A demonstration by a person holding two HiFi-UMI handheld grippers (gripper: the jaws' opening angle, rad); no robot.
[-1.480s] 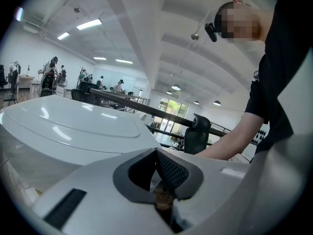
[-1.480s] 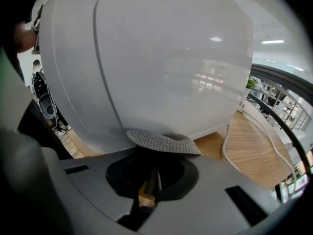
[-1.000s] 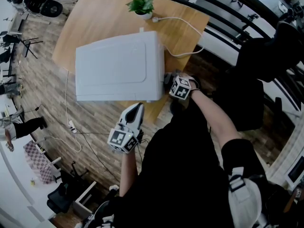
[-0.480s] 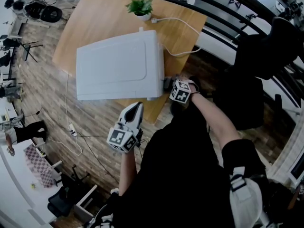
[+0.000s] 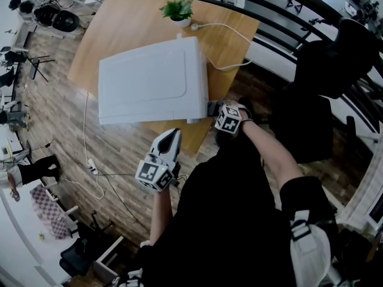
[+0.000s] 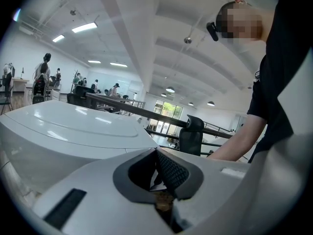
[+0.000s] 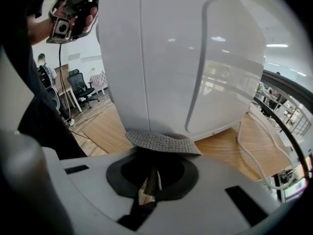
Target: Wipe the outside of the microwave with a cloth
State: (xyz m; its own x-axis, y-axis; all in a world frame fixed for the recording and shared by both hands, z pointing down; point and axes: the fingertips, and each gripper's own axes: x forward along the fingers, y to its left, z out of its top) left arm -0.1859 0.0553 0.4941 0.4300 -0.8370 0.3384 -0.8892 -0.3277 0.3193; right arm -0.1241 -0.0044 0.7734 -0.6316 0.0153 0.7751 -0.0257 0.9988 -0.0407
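**At the microwave's right side: cloth against the casing**

On the wooden worktop (image 5: 125,23) sits the white microwave (image 5: 152,79), its broad top panel facing up in the head view and its near side close to the worktop's near edge. A small potted plant (image 5: 179,9) stands at the far edge, just beyond the microwave. A white cable (image 5: 230,28) loops from beside the plant across the far right corner of the worktop to the microwave's right side.

The right tool (image 7: 147,181) is at the microwave's right side, close to its near corner and low down by the base. Its jaws are clamped on a grey knitted cloth (image 7: 161,142). A folded tail of the cloth is pinched between the pads, and the rest fans out in front of the jaws. In the right gripper view the cloth's front edge lies against the white side wall just above the worktop.

The left tool (image 5: 172,137) is held off the worktop on the near side, over the wood-plank floor (image 5: 54,118), with its tip pointing toward the microwave's near side but apart from it. Its jaws are closed together with nothing between them. The left gripper view looks up across the microwave's top from below its near edge.
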